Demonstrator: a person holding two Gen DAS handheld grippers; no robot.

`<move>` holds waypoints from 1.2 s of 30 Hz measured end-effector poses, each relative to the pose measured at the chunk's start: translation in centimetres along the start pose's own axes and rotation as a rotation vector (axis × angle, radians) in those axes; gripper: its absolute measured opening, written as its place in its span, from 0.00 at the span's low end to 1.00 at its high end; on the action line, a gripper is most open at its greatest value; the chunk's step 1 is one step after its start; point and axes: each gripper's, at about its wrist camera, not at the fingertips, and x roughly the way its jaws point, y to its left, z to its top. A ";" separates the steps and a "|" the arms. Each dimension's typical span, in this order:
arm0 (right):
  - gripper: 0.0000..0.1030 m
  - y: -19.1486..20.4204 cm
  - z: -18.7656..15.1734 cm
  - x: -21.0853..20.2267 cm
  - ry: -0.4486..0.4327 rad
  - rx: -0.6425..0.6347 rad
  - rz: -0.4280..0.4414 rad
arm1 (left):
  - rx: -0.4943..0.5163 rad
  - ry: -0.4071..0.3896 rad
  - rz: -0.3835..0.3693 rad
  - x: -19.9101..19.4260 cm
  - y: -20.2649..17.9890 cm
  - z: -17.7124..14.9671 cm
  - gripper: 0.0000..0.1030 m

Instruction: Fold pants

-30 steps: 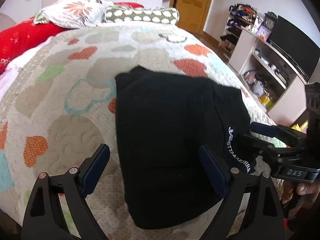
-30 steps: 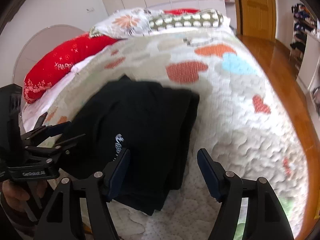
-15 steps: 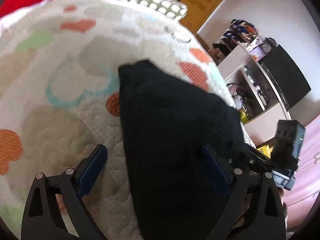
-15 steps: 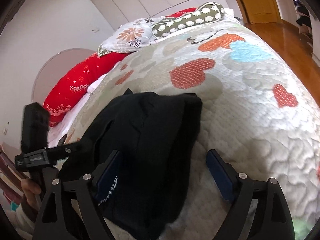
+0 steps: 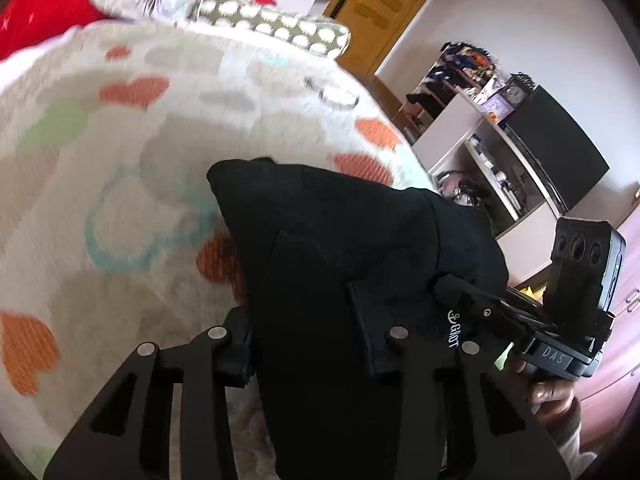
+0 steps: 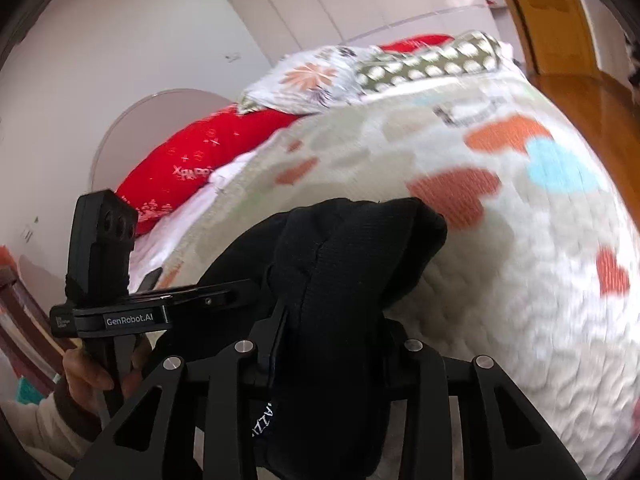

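The left claw (image 5: 308, 344) is clamped on the near edge of the black pants (image 5: 340, 248); its jaws have just been closing, and the dark cloth fills the space between the two fingers and bulges over them. The right claw (image 6: 332, 344) is clamped on the same pants (image 6: 340, 248) in the same way, its jaws also just closed in, with a thick fold of cloth pressed between the fingers and a bit of white lettering visible low on the fabric. In the left wrist view the right claw comes in from the right side, held by a hand (image 5: 552, 396) under it, and its tip touches the pants next to a small white logo. In the right wrist view the left claw appears at the left, with a hand (image 6: 88, 380) and a light sleeve below it. The pants are a folded bundle, gathered up at the near edge, while the far end rests on the bed (image 5: 120, 140), which has a pale quilt with coloured hearts. Farther away lie a red pillow (image 6: 192, 168), a flowered pillow (image 6: 308, 80) and a dotted pillow (image 5: 276, 28). Behind the bed stands a wooden door (image 5: 384, 4), and to the right a white shelf (image 5: 480, 148) with many small things.
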 end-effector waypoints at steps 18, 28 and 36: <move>0.55 -1.3 6.9 13.4 0.080 -0.043 -0.176 | -0.103 -0.042 0.305 2.3 10.6 6.1 0.58; 0.53 1.9 10.3 10.5 -0.019 -0.134 -0.162 | 0.057 -0.140 0.427 -0.1 5.7 4.7 0.68; 0.38 1.7 10.5 15.7 0.088 -0.147 -0.188 | 0.023 -0.097 0.426 2.0 6.3 3.4 0.70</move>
